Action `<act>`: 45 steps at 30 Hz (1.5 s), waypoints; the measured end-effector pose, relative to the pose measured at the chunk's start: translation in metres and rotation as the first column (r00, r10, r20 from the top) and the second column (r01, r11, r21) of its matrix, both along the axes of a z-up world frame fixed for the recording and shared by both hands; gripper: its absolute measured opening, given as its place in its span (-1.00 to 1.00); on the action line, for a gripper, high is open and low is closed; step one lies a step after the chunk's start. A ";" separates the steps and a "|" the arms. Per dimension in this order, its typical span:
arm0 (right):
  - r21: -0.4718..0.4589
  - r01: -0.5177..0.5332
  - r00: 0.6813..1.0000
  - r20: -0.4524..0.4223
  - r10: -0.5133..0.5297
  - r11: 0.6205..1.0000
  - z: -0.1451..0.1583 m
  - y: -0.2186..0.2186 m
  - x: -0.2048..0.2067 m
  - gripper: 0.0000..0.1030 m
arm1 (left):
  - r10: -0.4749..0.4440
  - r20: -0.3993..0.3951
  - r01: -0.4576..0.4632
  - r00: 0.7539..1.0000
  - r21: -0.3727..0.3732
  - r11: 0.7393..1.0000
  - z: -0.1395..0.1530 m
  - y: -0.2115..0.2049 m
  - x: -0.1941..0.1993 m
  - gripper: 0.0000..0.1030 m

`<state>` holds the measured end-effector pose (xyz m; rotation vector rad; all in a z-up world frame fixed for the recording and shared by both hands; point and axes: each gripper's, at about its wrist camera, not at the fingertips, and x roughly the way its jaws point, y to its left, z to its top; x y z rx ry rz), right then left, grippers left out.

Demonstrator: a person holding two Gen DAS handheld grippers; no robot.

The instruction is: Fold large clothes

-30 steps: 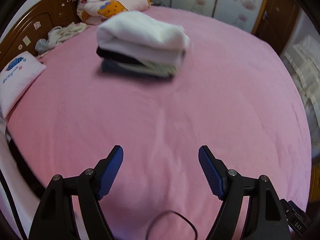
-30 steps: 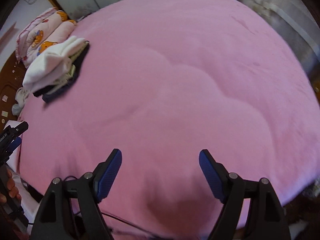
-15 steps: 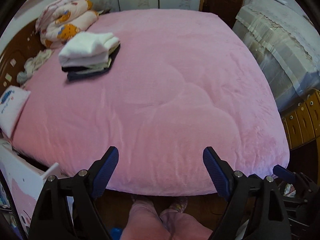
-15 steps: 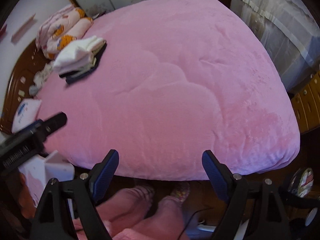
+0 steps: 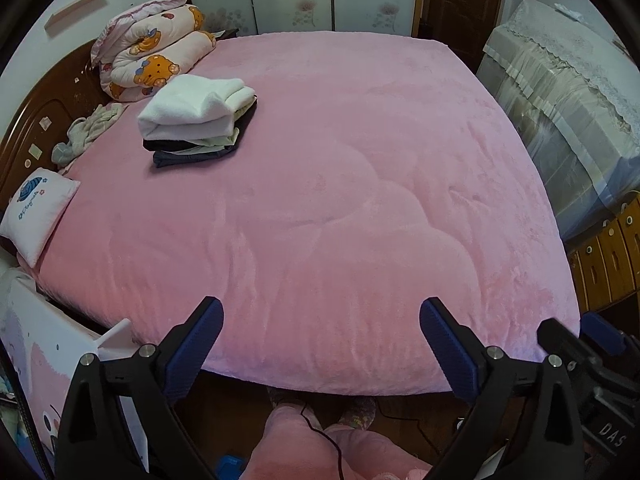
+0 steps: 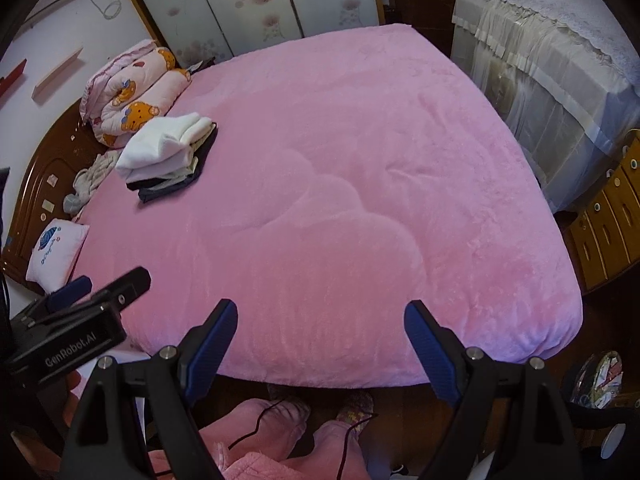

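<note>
A stack of folded clothes [image 5: 198,118], white on top and dark below, lies on the pink bed [image 5: 340,200] at its far left; it also shows in the right wrist view [image 6: 168,156]. My left gripper [image 5: 320,324] is open and empty, held off the bed's near edge. My right gripper [image 6: 320,326] is open and empty, also off the near edge. The left gripper's body [image 6: 76,320] shows at the left of the right wrist view. No unfolded garment lies on the bed's middle.
A rolled cartoon quilt [image 5: 152,64], a crumpled grey cloth [image 5: 86,134] and a small white pillow [image 5: 38,212] sit along the wooden headboard [image 5: 44,120]. A covered cabinet [image 5: 568,112] and wooden drawers [image 5: 608,256] stand right. The person's pink-clad legs [image 5: 320,440] are below.
Both grippers have pulled back and up from over the bed to beyond its near edge. The folded stack now looks far away. Both stay open.
</note>
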<state>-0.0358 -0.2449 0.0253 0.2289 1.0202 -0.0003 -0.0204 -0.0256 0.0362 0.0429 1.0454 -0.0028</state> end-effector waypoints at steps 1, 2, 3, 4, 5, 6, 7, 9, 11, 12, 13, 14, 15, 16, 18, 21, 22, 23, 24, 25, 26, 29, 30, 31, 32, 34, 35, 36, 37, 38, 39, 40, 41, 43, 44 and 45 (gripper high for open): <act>-0.002 0.005 1.000 0.010 -0.005 1.000 0.000 0.000 -0.001 0.67 | -0.002 0.002 0.002 1.000 0.001 1.000 0.000 0.000 0.001 0.95; -0.003 0.011 1.000 0.021 -0.011 1.000 0.000 0.000 -0.002 0.71 | -0.002 0.006 0.002 1.000 0.001 1.000 0.001 0.000 0.000 0.99; -0.004 0.014 1.000 0.028 -0.014 1.000 -0.001 0.001 -0.004 0.85 | -0.002 0.008 0.002 1.000 0.001 1.000 0.001 0.000 0.001 0.99; -0.006 0.015 0.999 0.028 -0.015 1.000 -0.003 0.001 -0.004 0.92 | -0.003 0.011 0.003 1.000 0.002 1.000 0.002 0.001 0.000 0.99; -0.010 0.016 1.000 0.023 -0.016 1.000 -0.004 0.003 -0.004 1.00 | -0.004 0.012 0.004 1.000 0.003 1.000 0.001 0.001 0.001 0.99; -0.013 0.015 1.000 0.018 -0.015 1.000 -0.006 0.003 -0.003 1.00 | -0.005 0.014 0.005 1.000 0.007 1.000 0.001 0.001 0.001 0.99; -0.015 0.014 1.000 0.014 -0.013 1.000 -0.007 0.004 -0.003 1.00 | -0.006 0.014 0.006 1.000 0.010 1.000 0.000 0.002 0.001 0.99; -0.020 0.009 1.000 0.006 -0.009 1.000 -0.009 0.004 -0.002 1.00 | -0.010 0.010 0.010 1.000 0.008 1.000 -0.001 0.003 0.001 0.99; -0.025 0.005 1.000 0.000 -0.005 1.000 -0.010 0.004 -0.001 1.00 | -0.016 0.004 0.016 1.000 0.002 1.000 -0.001 0.003 0.001 0.99; -0.029 0.006 1.000 -0.003 -0.006 1.000 -0.009 0.005 -0.001 1.00 | -0.019 0.002 0.019 1.000 -0.003 1.000 -0.001 0.004 0.001 0.99; -0.029 0.005 1.000 -0.004 -0.005 1.000 -0.009 0.005 -0.001 1.00 | -0.022 0.002 0.022 1.000 -0.002 1.000 -0.001 0.004 0.002 0.99; -0.030 0.005 1.000 -0.005 -0.005 1.000 -0.010 0.007 -0.002 1.00 | -0.023 0.004 0.023 1.000 0.002 1.000 -0.001 0.004 0.002 0.99; -0.031 0.005 1.000 -0.006 -0.006 0.999 -0.009 0.006 -0.001 1.00 | -0.025 0.005 0.025 1.000 0.002 1.000 -0.001 0.004 0.002 0.99; -0.032 0.006 1.000 -0.007 -0.006 0.999 -0.009 0.004 0.000 1.00 | -0.027 0.009 0.027 1.000 0.001 1.000 0.000 0.005 0.003 0.99; -0.031 0.007 1.000 -0.010 -0.008 0.999 -0.009 0.004 0.000 1.00 | -0.031 0.015 0.031 0.999 0.005 1.000 0.000 0.005 0.003 0.99; -0.033 0.009 1.000 -0.014 -0.010 0.999 -0.008 0.002 0.001 1.00 | -0.035 0.015 0.035 0.999 0.008 0.999 0.000 0.005 0.003 0.99; -0.033 0.010 1.000 -0.015 -0.010 0.999 -0.008 0.002 0.001 1.00 | -0.038 0.014 0.038 0.999 0.009 0.999 -0.001 0.005 0.004 0.99; -0.035 0.010 1.000 -0.015 -0.010 0.999 -0.008 0.002 0.002 1.00 | -0.040 0.013 0.040 0.999 0.009 0.999 -0.001 0.005 0.004 0.99; -0.037 0.011 1.000 -0.015 -0.011 0.999 -0.008 0.002 0.002 1.00 | -0.041 0.012 0.040 0.999 0.010 0.999 -0.001 0.004 0.004 0.99; -0.037 0.011 1.000 -0.016 -0.012 0.999 -0.008 0.001 0.002 1.00 | -0.041 0.012 0.041 0.999 0.012 0.999 -0.001 0.004 0.005 0.99; -0.039 0.014 1.000 -0.015 -0.014 0.999 -0.008 0.001 0.002 1.00 | -0.042 0.013 0.042 0.999 0.011 0.999 -0.001 0.005 0.005 0.99; -0.047 0.015 1.000 -0.018 -0.016 0.999 -0.007 0.002 0.003 1.00 | -0.041 0.017 0.041 0.999 0.010 0.999 0.000 0.006 0.006 0.99; -0.050 0.014 1.000 -0.019 -0.015 0.999 -0.006 0.002 0.005 1.00 | -0.040 0.017 0.040 0.999 0.010 0.999 0.001 0.006 0.007 0.99; -0.054 0.014 1.000 -0.020 -0.016 0.998 -0.006 0.002 0.005 1.00 | -0.040 0.017 0.040 0.999 0.009 0.999 0.000 0.006 0.007 0.99; -0.058 0.014 1.000 -0.021 -0.015 0.998 -0.005 0.002 0.006 1.00 | -0.042 0.017 0.042 0.999 0.009 0.999 0.000 0.007 0.007 0.99; -0.070 0.014 1.000 -0.021 -0.016 0.997 -0.004 0.003 0.006 1.00 | -0.041 0.017 0.041 0.999 0.008 0.999 0.000 0.007 0.007 0.99; -0.075 0.014 1.000 -0.021 -0.015 0.997 -0.004 0.003 0.006 1.00 | -0.041 0.016 0.041 0.999 0.007 0.999 0.000 0.007 0.007 0.99; -0.082 0.014 1.000 -0.020 -0.016 0.997 -0.003 0.003 0.007 1.00 | -0.042 0.016 0.042 0.999 0.005 0.999 0.001 0.007 0.007 0.99; -0.087 0.015 1.000 -0.020 -0.016 0.996 -0.002 0.003 0.007 1.00 | -0.041 0.016 0.041 0.999 0.006 0.999 0.001 0.007 0.007 0.99; -0.091 0.015 1.000 -0.019 -0.017 0.996 -0.002 0.002 0.008 1.00 | -0.042 0.015 0.042 0.999 0.006 0.999 0.001 0.007 0.007 0.99; -0.096 0.016 1.000 -0.018 -0.018 0.995 -0.001 0.002 0.008 1.00 | -0.043 0.015 0.042 0.999 0.004 0.999 0.001 0.007 0.007 0.99; -0.101 0.017 1.000 -0.018 -0.019 0.995 -0.001 0.002 0.008 1.00 | -0.043 0.015 0.043 0.999 0.003 0.999 0.001 0.007 0.007 0.99; -0.106 0.019 1.000 -0.017 -0.021 0.994 -0.001 0.001 0.008 1.00 | -0.043 0.014 0.043 0.999 0.003 0.999 0.001 0.007 0.007 0.99; -0.112 0.022 1.000 -0.017 -0.024 0.993 0.000 0.000 0.008 1.00 | -0.045 0.014 0.045 0.999 0.000 0.999 0.001 0.007 0.008 0.99; -0.115 0.024 1.000 -0.016 -0.026 0.993 0.000 -0.001 0.008 1.00 | -0.046 0.014 0.046 0.999 -0.001 0.999 0.001 0.007 0.009 0.99; -0.116 0.025 0.999 -0.017 -0.027 0.993 0.000 -0.001 0.008 1.00 | -0.045 0.012 0.045 0.999 -0.001 0.999 0.000 0.006 0.010 0.99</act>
